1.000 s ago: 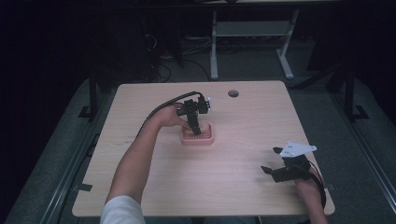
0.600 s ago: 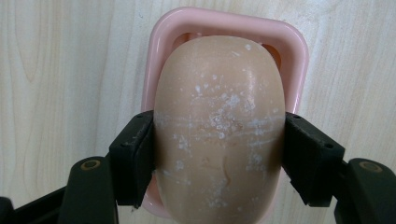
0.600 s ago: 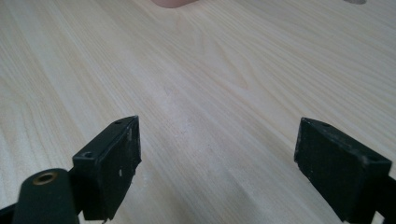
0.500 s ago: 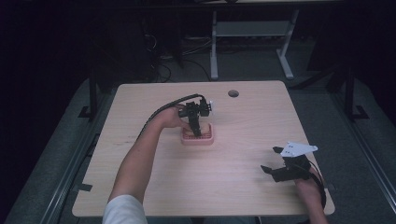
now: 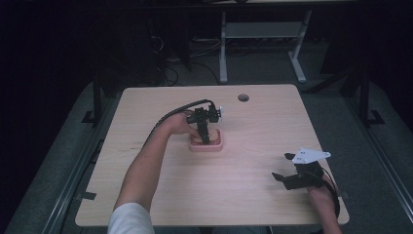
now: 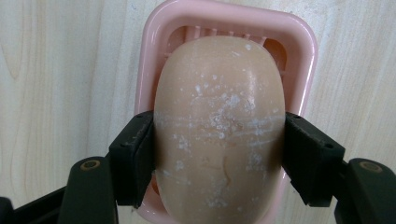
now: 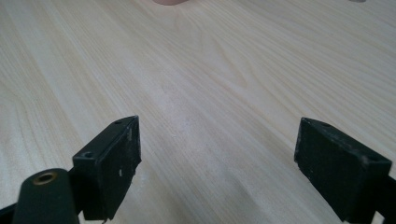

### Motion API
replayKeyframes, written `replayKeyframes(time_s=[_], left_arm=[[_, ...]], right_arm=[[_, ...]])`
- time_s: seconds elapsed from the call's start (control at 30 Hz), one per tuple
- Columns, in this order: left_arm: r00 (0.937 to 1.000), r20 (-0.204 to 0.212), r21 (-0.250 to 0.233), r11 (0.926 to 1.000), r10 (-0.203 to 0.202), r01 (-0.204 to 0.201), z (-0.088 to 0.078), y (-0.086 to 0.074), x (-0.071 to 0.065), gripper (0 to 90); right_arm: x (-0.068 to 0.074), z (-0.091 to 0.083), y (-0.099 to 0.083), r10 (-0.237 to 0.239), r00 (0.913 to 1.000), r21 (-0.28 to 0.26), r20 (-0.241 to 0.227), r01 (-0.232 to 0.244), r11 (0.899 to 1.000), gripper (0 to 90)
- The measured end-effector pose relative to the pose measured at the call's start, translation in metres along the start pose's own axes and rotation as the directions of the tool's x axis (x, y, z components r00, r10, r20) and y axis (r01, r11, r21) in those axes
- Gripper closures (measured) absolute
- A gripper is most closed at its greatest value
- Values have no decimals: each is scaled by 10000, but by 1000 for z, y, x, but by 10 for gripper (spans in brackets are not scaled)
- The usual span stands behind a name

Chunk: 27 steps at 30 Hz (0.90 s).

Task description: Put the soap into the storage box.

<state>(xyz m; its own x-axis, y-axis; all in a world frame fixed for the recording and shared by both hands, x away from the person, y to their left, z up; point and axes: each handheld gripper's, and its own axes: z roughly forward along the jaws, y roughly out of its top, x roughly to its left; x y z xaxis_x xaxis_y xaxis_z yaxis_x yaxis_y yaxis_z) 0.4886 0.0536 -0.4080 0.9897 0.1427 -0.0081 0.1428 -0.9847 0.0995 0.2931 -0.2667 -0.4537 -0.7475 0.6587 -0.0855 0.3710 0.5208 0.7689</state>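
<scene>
— So, starting at the left: gripped what?

— Clamped on a bar of soap (image 6: pixel 219 126), held by the left gripper (image 6: pixel 219 158). Pressed against both long sides, one black pad (image 6: pixel 135 156) per flank. Tan, oval, dusted with white flecks and faint scratches.

— And sat where, that soap?

— Over a pink soap dish (image 6: pixel 306 60), inside its rim. Showed ribbed slots at the far end, just past the bar's upper edge. Couldn't tell from the left gripper view whether resting on the ribs or lifted slightly off them.

— Placed where on the table (image 5: pixel 146 204)?

— Seen from the high view: soap dish (image 5: pixel 216 145) a little left of middle, toward the far half of the light wooden top. Pointed straight down into it, left gripper (image 5: pixel 205 137), with the forearm (image 5: pixel 146 161) reaching in diagonally from the bottom edge and a black cable (image 5: pixel 170 114) arcing over the wrist.

— Further right?

— Round grommet hole (image 5: pixel 243 97) near the far edge, well apart from the dish. Then bare wood.

— And at the right end?

— Right gripper (image 5: pixel 285 168) near the front right corner, held low over the table, grey three-cornered plate (image 5: pixel 307 155) on top. Spread wide, nothing between the jaws, only wood grain (image 7: pixel 219 93) in the gap through the right gripper view. Caught a sliver of pink at that view's top edge, dish (image 7: pixel 170 2) well apart from it.
</scene>
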Motion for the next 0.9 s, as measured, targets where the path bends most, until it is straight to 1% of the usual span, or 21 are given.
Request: replayKeyframes(time_s=[0.1, 0.13, 0.17, 0.37, 0.5, 0.53, 0.7, 0.83, 0.87, 0.9], left_arm=[[10000, -20, -45, 10000, -4, 4, 0, 0, 0, 322], [10000, -13, -44, 10000, 9, -9, 0, 0, 0, 322], [10000, -13, -44, 10000, 9, -9, 0, 0, 0, 322], [9998, 164, 81, 9999, -98, 96, 5, 1, 1, 322], [9998, 177, 104, 9999, -16, 14, 5, 2, 2, 321], [9998, 175, 54, 10000, -80, 79, 5, 2, 2, 321], [9997, 206, 69, 9999, -146, 145, 5, 1, 2, 321], [9997, 175, 68, 9998, -172, 171, 5, 1, 3, 320], [9998, 152, 118, 9998, -148, 146, 5, 1, 3, 319], [9998, 147, 122, 9998, -131, 129, 5, 1, 3, 320]], right_arm=[[0, 0, 0, 3, 10000, 3, 5, -3, 10000, 142], [1, 0, 0, 161, 9999, -50, -8, -161, 9999, 142], [1, 0, 0, 183, 9998, -58, -13, -183, 9998, 142], [1, 0, 0, 182, 9998, -71, -9, -182, 9998, 142], [0, -1, 0, 68, 10000, -101, 16, -68, 9999, 142], [0, 0, 0, 60, 10000, -87, 19, -60, 9999, 142], [0, -1, 0, 52, 10000, -102, 40, -52, 9999, 142], [-1, -1, -1, 11, 10000, -80, 57, -11, 10000, 142], [0, -1, -1, 68, 10000, -110, 52, -68, 9999, 143], [-1, -1, -1, -3, 10000, -97, 79, 4, 10000, 142]])
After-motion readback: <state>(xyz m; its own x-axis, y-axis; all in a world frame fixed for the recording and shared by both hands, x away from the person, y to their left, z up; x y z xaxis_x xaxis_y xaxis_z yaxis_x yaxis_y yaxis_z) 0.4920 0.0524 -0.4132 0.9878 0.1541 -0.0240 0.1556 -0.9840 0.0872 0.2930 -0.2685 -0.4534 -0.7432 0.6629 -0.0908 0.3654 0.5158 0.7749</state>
